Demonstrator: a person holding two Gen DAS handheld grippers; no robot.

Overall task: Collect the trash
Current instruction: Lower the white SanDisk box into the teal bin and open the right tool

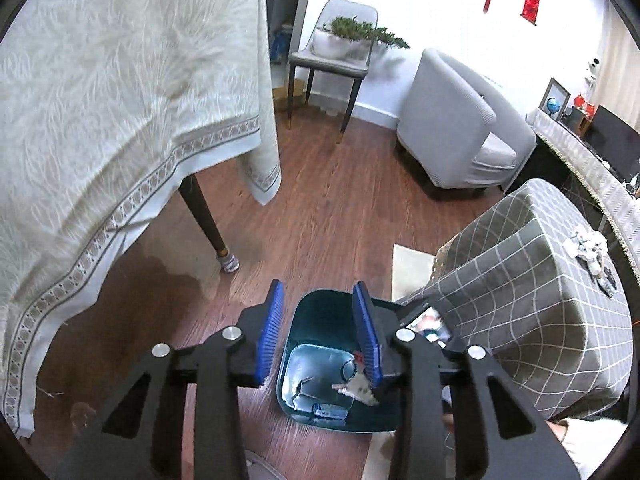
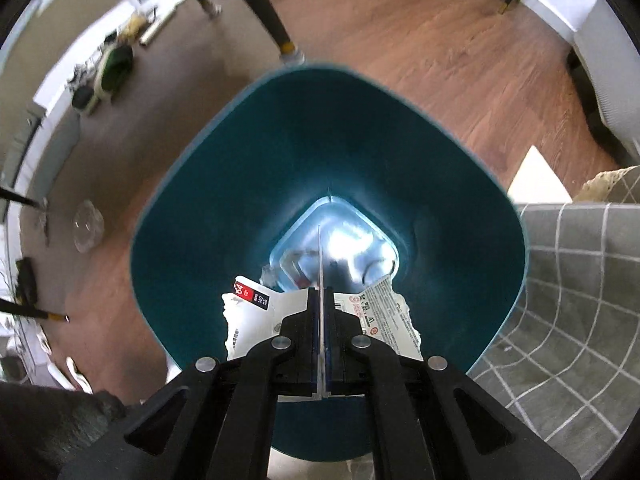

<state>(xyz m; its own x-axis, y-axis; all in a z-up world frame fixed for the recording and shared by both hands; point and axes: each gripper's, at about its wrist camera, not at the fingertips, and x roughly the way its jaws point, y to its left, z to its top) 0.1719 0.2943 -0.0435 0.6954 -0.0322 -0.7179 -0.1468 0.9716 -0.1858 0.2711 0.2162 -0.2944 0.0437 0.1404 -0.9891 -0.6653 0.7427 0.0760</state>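
A teal trash bin (image 1: 304, 312) stands on the wood floor beside the checked table. In the right wrist view I look straight down into the bin (image 2: 224, 184). My right gripper (image 2: 320, 292) is shut on a torn white printed wrapper (image 2: 384, 320) and holds it over the bin's opening. A clear plastic item lies at the bin's bottom (image 2: 340, 248). My left gripper (image 1: 318, 308) is open and empty above the bin. The wrapper also shows in the left wrist view (image 1: 362, 390) behind my right finger (image 1: 366, 340). More crumpled white trash (image 1: 588, 244) lies on the checked table.
A table with a white cloth (image 1: 120, 120) stands at the left, its leg (image 1: 208, 224) close to the bin. A low table with grey checked cloth (image 1: 540, 280) is at the right. A grey armchair (image 1: 460, 128) and a chair (image 1: 332, 48) stand behind.
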